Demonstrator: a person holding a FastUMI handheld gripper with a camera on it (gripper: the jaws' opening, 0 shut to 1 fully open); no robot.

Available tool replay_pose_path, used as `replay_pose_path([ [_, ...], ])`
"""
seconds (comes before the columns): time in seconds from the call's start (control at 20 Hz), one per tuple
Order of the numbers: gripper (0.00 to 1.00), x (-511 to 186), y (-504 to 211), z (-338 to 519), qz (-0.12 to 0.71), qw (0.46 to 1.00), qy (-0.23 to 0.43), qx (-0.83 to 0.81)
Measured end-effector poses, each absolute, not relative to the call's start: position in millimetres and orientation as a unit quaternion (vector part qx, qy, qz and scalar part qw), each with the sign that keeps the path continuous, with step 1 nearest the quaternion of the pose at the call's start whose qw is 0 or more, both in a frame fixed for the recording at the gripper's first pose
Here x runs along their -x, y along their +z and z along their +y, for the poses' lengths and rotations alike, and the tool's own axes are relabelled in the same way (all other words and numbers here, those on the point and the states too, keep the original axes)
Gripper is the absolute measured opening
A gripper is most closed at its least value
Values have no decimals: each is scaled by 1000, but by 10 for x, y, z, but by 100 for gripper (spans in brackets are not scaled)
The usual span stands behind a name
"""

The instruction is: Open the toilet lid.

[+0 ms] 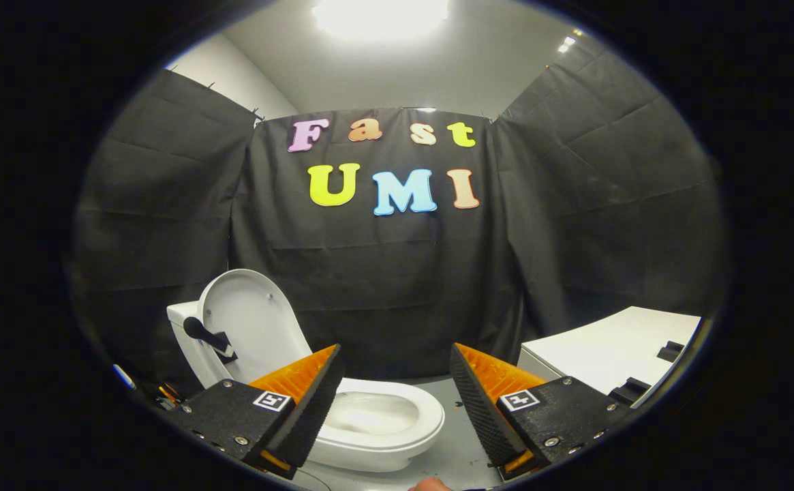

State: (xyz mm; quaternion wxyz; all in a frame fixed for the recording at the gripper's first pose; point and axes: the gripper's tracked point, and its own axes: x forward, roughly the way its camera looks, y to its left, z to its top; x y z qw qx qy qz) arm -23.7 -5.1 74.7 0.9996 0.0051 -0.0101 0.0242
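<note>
Black cloth walls (383, 286) enclose the booth on three sides beneath a white ceiling (465, 68) carrying a bright overhead light (379, 15). A grey floor (454, 450) lies below, with a white cabinet (611, 358) standing at the right wall.

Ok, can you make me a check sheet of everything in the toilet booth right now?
Surface: grey floor, bare beside the toilet.
Job's things: toilet lid stands raised against the tank; seat down, bowl showing.
Clutter: white table beyond the fingers, black blocks on it; small tools by the toilet's base, too small to name.
Gripper: gripper open, holding nothing, toilet just ahead.
Cables: thin line on the floor, unclear.
Surroundings: black cloth walls, bright ceiling light.
</note>
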Motion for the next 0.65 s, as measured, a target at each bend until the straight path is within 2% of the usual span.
replay_pose_path([
  [0.65, 95, 257, 744, -12, -6, 999, 35, -15],
])
